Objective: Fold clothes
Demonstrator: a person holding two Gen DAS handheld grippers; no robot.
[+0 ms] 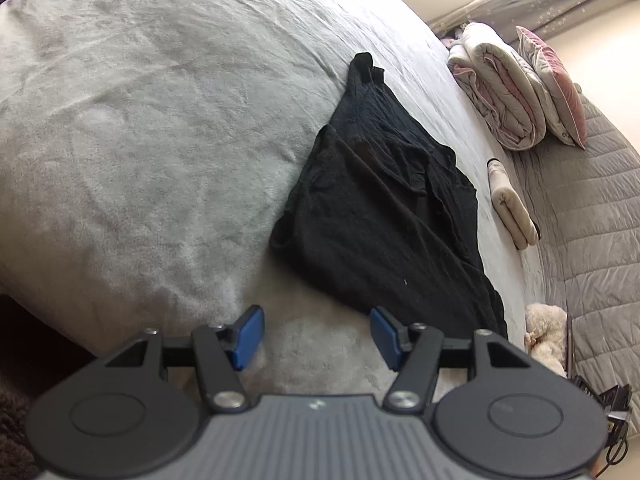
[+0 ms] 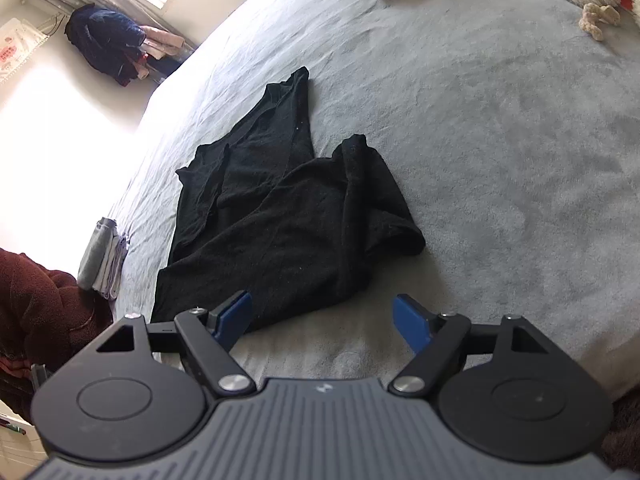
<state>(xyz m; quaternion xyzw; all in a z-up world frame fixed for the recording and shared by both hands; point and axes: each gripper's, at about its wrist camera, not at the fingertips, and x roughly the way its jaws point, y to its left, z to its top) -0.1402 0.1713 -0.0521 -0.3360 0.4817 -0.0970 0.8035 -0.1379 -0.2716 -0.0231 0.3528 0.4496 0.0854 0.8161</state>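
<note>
A: Starting nearest: the left gripper [image 1: 316, 336] is hovering over the grey bed [image 1: 140, 140] with its jaws standing apart and nothing between them; the right gripper [image 2: 322, 320] is doing the same, its jaws wider apart and also empty.

B: And the garment?

A: One black garment [image 1: 384, 208] is lying crumpled on the bed just beyond both sets of blue pads; in the right wrist view its near hem [image 2: 256, 300] is sitting right by the left-hand pad; one narrow part is trailing away toward the far side, and another is bunching up beside it.

B: So which step is this looking like?

A: I am judging it as the reach before the first grasp; no fold looks made yet; the next move is probably calling for each gripper to come down on a separate corner of the near edge, then pull the cloth flat.

B: Anything further off?

A: Counting outward: one folded cream item [image 1: 512, 204]; one fluffy toy [image 1: 546, 332] at the bed's edge; one rolled quilt [image 1: 496, 88]; one pink pillow [image 1: 556, 88] leaning beside it; in the right view, one small grey folded stack [image 2: 102, 256] and a maroon sleeve [image 2: 36, 304] at the left.
</note>
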